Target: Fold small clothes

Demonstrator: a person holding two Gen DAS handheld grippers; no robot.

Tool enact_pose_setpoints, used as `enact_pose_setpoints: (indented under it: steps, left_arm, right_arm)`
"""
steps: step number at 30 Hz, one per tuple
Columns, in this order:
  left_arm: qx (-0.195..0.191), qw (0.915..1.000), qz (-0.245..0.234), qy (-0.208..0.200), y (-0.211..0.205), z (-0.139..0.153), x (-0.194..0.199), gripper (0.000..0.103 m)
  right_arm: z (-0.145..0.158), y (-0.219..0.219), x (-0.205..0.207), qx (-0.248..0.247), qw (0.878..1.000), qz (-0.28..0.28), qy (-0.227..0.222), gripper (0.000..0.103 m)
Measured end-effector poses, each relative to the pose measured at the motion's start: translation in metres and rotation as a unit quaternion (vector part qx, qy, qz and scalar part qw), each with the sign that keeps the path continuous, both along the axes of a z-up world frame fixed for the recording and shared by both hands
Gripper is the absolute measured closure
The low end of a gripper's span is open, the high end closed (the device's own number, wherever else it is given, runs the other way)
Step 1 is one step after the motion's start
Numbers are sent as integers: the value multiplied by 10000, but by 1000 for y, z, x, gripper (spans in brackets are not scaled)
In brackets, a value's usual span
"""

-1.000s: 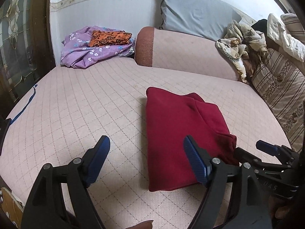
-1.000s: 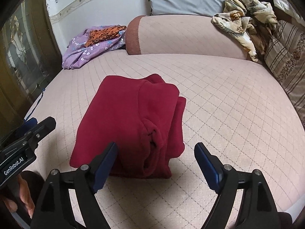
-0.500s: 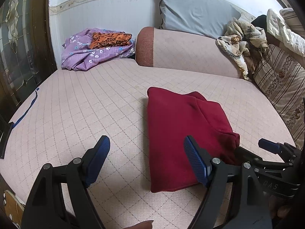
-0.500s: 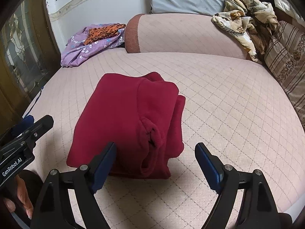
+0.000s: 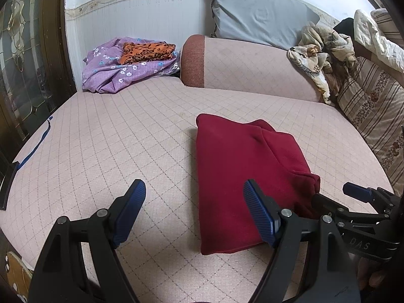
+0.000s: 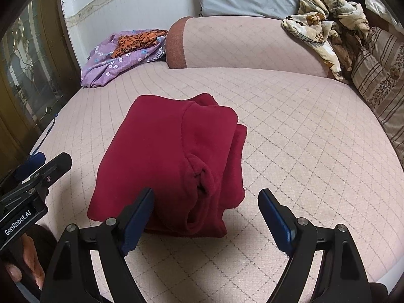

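**Hovering over the folded red garment, both tongs empty**

Lying folded on the quilted bed (image 5: 106, 136), the red garment (image 5: 242, 176) has its long axis running away from the cameras, near edge just ahead of both tongs. Left tongs (image 5: 194, 214): spread wide, holding nothing; garment sits ahead and right, its left edge between the blue pads. Right tongs (image 6: 205, 217): also spread, empty; the bulky layered right edge (image 6: 202, 176) lies straight ahead between the pads, so the right hand is judged nearer the thick side.

Versus the earlier frames: garment unmoved, same shape; both tongs as open as before, views shifted only slightly. Purple cloth pile (image 5: 121, 70) by the bolster untouched.
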State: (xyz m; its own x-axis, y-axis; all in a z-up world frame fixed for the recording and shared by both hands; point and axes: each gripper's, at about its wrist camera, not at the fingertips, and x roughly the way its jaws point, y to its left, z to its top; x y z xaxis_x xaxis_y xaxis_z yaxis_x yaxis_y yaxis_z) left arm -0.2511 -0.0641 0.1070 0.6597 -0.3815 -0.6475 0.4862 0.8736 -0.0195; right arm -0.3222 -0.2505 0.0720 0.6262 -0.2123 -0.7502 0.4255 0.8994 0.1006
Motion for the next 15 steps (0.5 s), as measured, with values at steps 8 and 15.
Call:
enact_pose_setpoints:
  steps: [8,15]
  left_arm:
    - [25,10000,7,-13,0,-2,1,23]
    - [31,10000,9,6,1,-3,2,23]
  right_arm:
    - [-3,-1,2,44,10000,-2,25,17]
    - [-3,0,3,40,10000,7,41,18]
